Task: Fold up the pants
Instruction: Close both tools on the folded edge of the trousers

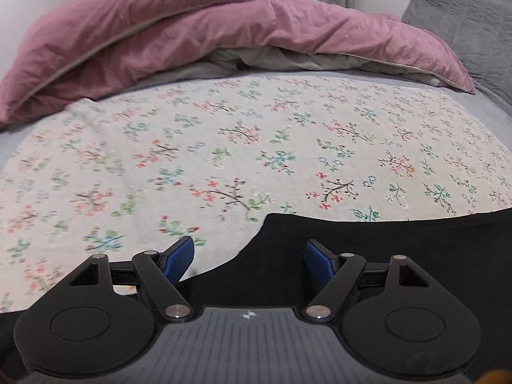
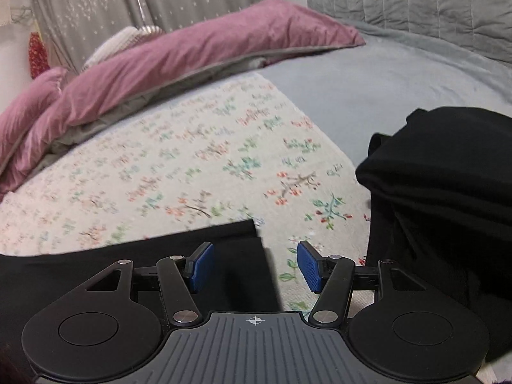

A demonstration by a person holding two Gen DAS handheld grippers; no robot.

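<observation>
Black pants [image 1: 400, 256] lie flat on a floral sheet [image 1: 224, 147], filling the lower right of the left wrist view with a notched edge. My left gripper [image 1: 251, 256] hovers over that edge, open, with nothing pinched between its blue pads [image 1: 182, 256]. In the right wrist view the pants [image 2: 80, 275] spread across the lower left and end in a square corner. My right gripper [image 2: 255, 265] is open above that corner, its left pad [image 2: 201, 265] over the black cloth and its right pad over the floral sheet [image 2: 192, 176].
A heap of black fabric [image 2: 441, 185] sits at the right of the sheet. A bunched pink duvet [image 1: 160, 32] lies along the far side of the bed, with grey quilted pillows [image 2: 416, 6] at the far right. Pale blue bedding [image 2: 368, 89] borders the sheet.
</observation>
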